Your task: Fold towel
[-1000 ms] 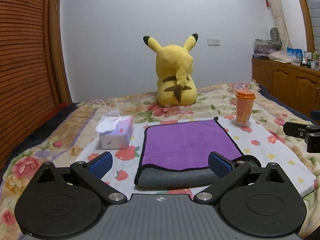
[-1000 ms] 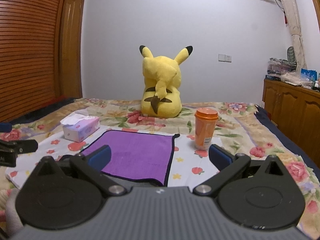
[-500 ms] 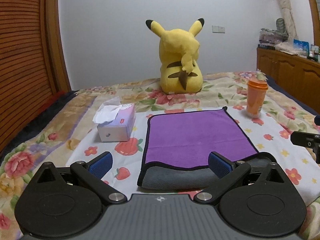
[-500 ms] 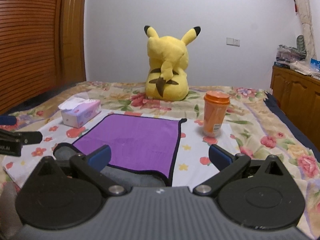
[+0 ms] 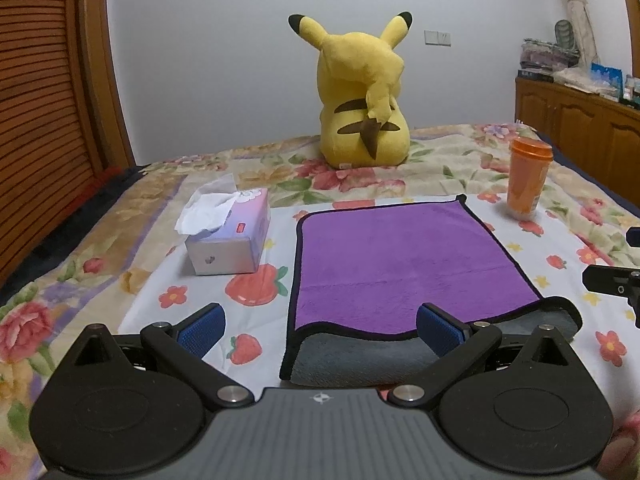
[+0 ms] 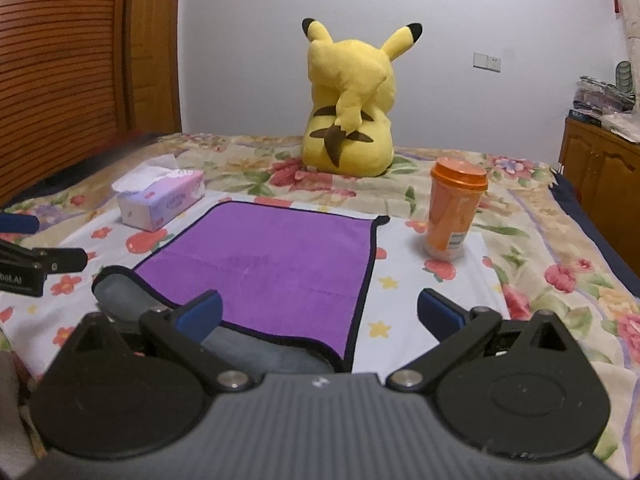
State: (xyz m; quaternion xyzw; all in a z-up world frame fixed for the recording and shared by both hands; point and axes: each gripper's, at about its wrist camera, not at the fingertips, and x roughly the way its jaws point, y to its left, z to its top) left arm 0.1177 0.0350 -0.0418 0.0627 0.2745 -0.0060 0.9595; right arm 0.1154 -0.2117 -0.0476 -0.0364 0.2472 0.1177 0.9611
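Note:
A purple towel [image 5: 400, 256] with black trim lies flat on the flowered bedspread; its near edge is turned over and shows a grey underside [image 5: 360, 360]. My left gripper [image 5: 320, 326] is open and empty, just short of the towel's near left corner. In the right wrist view the towel [image 6: 272, 264] lies ahead and to the left. My right gripper [image 6: 320, 312] is open and empty, above the towel's near right corner. The left gripper's tip shows at the left edge of the right wrist view [image 6: 36, 268].
A tissue box [image 5: 228, 236] stands left of the towel. An orange lidded cup [image 5: 528, 176] stands at its far right corner. A yellow Pikachu plush [image 5: 360, 100] sits behind. Wooden doors stand at left, a wooden cabinet [image 5: 580, 120] at right.
Both grippers have tilted downward and moved closer to the towel's near edge. They stay open. The towel has not moved.

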